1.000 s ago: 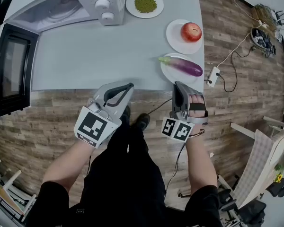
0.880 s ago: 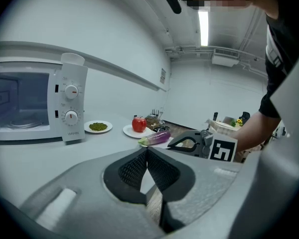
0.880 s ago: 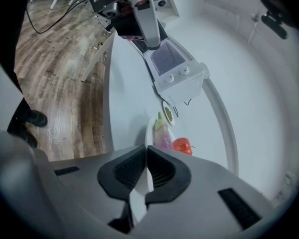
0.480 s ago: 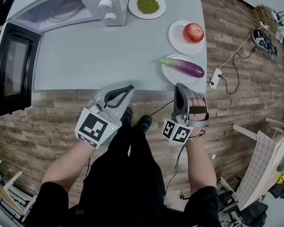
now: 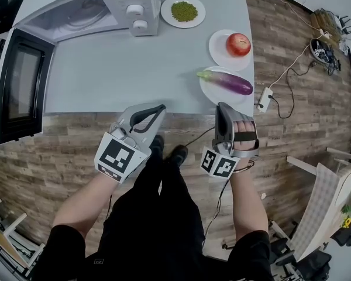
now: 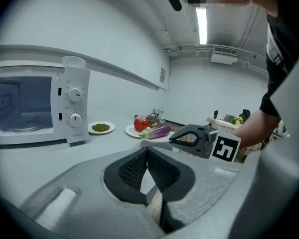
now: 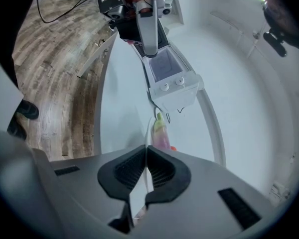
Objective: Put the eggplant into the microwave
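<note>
Holding both claws just off the near edge of the counter (image 5: 128,69), I have them over the wood floor (image 5: 58,157), touching nothing. Left gripper (image 5: 155,111): jaws together, pads meeting at the tips, nothing between them. Right gripper (image 5: 221,109): same, jaws closed on nothing, tips pointing at the counter's near right corner.

I see the eggplant (image 5: 227,82), purple with a green stem end, lying on a white plate (image 5: 207,89) at that near right corner, just beyond the right gripper's tips. Its stem end points toward the counter's middle.

Behind it along the right edge a red fruit (image 5: 238,43) sits on a second plate (image 5: 217,50). A third plate (image 5: 183,10) with a green heap is at the far edge, just beside the microwave (image 5: 82,13).

The microwave stands at the far left corner, cavity exposed, with the glass turntable visible inside. Its door (image 5: 20,89) is swung fully open and runs down the left edge toward me. The eggplant and the microwave are well apart, with bare counter between them.
</note>
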`<action>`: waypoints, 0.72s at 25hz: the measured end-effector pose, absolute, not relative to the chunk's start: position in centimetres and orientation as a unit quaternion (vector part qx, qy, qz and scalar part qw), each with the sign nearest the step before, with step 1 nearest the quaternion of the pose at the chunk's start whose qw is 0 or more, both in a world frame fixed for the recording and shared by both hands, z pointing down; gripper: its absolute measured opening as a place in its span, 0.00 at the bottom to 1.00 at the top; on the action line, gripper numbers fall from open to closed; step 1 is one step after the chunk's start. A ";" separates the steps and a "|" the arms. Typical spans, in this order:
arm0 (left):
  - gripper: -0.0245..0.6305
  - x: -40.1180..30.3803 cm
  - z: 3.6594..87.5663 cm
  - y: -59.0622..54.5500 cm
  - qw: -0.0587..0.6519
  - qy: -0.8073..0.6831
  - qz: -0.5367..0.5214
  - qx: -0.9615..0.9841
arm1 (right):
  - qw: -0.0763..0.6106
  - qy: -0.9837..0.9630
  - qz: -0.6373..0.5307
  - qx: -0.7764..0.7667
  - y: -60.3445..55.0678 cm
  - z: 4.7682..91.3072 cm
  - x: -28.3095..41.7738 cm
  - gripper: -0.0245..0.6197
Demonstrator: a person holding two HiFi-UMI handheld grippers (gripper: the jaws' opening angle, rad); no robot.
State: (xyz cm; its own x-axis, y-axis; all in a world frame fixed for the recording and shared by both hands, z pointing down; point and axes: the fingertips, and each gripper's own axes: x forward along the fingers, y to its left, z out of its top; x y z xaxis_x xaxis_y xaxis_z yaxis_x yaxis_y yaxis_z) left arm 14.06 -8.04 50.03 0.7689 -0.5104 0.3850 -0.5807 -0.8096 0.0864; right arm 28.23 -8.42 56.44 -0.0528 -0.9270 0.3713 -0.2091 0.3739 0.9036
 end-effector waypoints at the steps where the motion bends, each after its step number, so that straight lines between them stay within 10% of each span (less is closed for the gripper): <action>1: 0.05 14.0 49.8 -8.1 0.099 -0.293 0.173 0.935 | 0.524 -0.640 -0.344 0.443 -8.6 56.0 28.1 0.07; 18: 0.05 8.9 43.4 -9.3 0.082 -0.336 0.143 0.927 | 0.502 -0.654 -0.387 0.413 -11.1 48.3 22.1 0.07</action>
